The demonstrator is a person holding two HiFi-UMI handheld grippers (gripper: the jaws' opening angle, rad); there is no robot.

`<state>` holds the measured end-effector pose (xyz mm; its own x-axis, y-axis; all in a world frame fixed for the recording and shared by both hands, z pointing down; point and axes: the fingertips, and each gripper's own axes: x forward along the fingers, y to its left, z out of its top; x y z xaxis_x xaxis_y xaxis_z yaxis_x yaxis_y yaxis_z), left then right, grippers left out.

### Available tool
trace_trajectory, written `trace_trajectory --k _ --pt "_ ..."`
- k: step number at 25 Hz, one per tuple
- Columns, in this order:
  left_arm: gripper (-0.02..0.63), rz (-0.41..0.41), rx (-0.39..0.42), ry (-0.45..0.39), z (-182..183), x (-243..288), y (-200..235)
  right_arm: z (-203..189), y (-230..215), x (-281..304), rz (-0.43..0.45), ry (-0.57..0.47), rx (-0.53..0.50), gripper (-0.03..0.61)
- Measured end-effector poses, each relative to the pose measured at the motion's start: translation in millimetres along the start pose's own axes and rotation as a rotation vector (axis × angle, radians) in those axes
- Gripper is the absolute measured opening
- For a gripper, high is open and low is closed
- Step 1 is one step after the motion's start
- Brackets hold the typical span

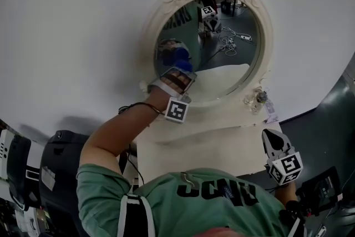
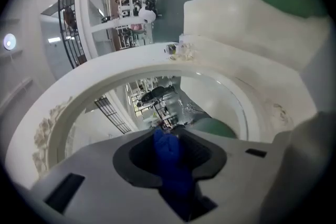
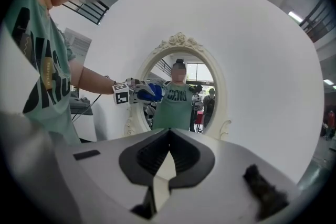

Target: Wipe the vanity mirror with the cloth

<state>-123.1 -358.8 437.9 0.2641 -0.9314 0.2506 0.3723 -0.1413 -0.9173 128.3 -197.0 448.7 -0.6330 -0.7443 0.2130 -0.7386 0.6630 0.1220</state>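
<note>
An oval vanity mirror (image 1: 227, 58) in an ornate white frame (image 1: 267, 36) hangs on the white wall. A blue cloth (image 1: 181, 58) is pressed against the lower left of the glass, and my left gripper (image 1: 177, 76) is shut on it. In the left gripper view the cloth (image 2: 170, 165) fills the slit between the jaws, right up against the mirror (image 2: 215, 99). My right gripper (image 1: 275, 142) hangs low at the right, well off the mirror, jaws shut with nothing in them. The right gripper view shows the mirror (image 3: 198, 81), the cloth (image 3: 152, 93) and my right gripper (image 3: 167, 162).
A white dresser top (image 1: 222, 139) stands below the mirror. A small glass bottle (image 1: 259, 98) and a paper tag (image 1: 271, 117) sit at the frame's lower right. Black equipment (image 1: 55, 169) is stacked at the lower left.
</note>
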Motion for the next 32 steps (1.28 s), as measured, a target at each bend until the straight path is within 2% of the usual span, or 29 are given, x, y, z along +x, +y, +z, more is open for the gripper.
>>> trace_trajectory --k 2,5,8,11,13,16,19,26,28,32 --pt "0.118 -0.032 0.065 0.107 -42 -16 -20 6 12 12 0.033 -0.006 -0.014 0.011" --pt "0.118 -0.1 0.102 0.156 -73 -28 -61 14 25 24 0.065 -0.014 -0.034 0.011" --pt "0.12 -0.064 0.121 0.125 -72 -22 -78 20 31 32 0.079 -0.017 -0.052 0.011" --pt "0.12 -0.081 0.153 0.191 -78 -16 -81 23 33 33 0.079 -0.016 -0.057 0.011" --pt "0.12 -0.052 0.158 0.212 -80 -16 -75 21 31 31 0.069 -0.008 -0.054 0.011" --pt "0.12 0.0 0.119 0.201 -77 -17 -62 14 24 25 0.05 0.017 -0.047 0.011" --pt "0.12 0.012 0.083 0.186 -74 -15 -55 14 17 20 0.03 0.019 -0.046 0.011" --pt "0.12 0.025 0.046 0.034 -23 3 -46 10 10 13 0.003 0.023 -0.035 0.011" --pt "0.121 0.019 0.073 0.019 -12 20 -44 9 9 12 -0.001 0.022 -0.031 0.011" --pt "0.121 -0.061 0.189 0.02 8 56 -48 -1 3 4 -0.025 0.032 -0.021 0.011"
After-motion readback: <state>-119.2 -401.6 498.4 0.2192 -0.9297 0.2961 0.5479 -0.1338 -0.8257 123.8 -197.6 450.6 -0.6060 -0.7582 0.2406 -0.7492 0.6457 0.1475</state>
